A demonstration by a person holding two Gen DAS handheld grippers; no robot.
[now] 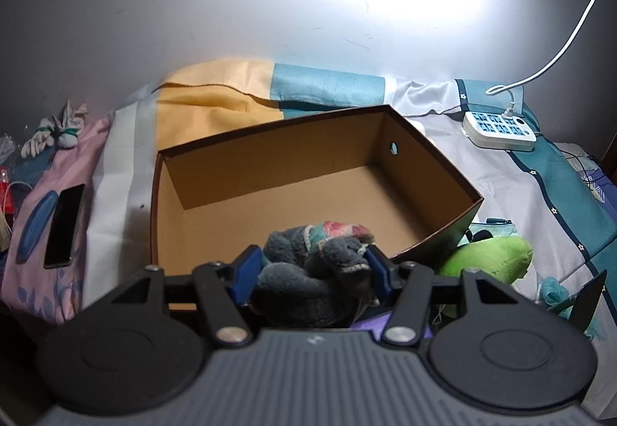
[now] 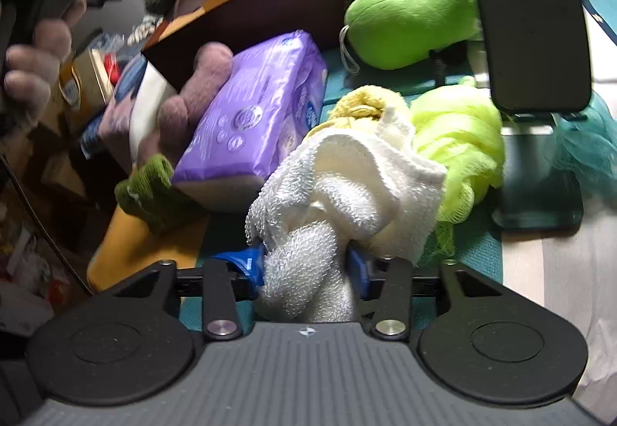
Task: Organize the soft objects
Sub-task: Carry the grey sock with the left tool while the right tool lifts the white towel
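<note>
Left hand-held gripper (image 1: 308,270) clamped grey fuzzy socks (image 1: 308,271) over the cardboard box (image 1: 424,171); right hand-held gripper (image 2: 306,266) clamped a white cloth (image 2: 339,187). Releasing came next.

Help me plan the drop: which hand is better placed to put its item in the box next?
Left. Its gripper holds the grey sock right at the open box; the right gripper, gripping a white towel, sits lower, outside it.

1. One box (image 1: 270,194).
2. One grey sock bundle (image 1: 308,271).
3. One white cloth (image 2: 339,187).
4. One green plush (image 2: 405,25).
5. One purple pack (image 2: 254,110).
6. Two grippers (image 1: 310,268) (image 2: 304,268).
7. One power strip (image 1: 499,131).
8. One phone (image 1: 63,225).
</note>
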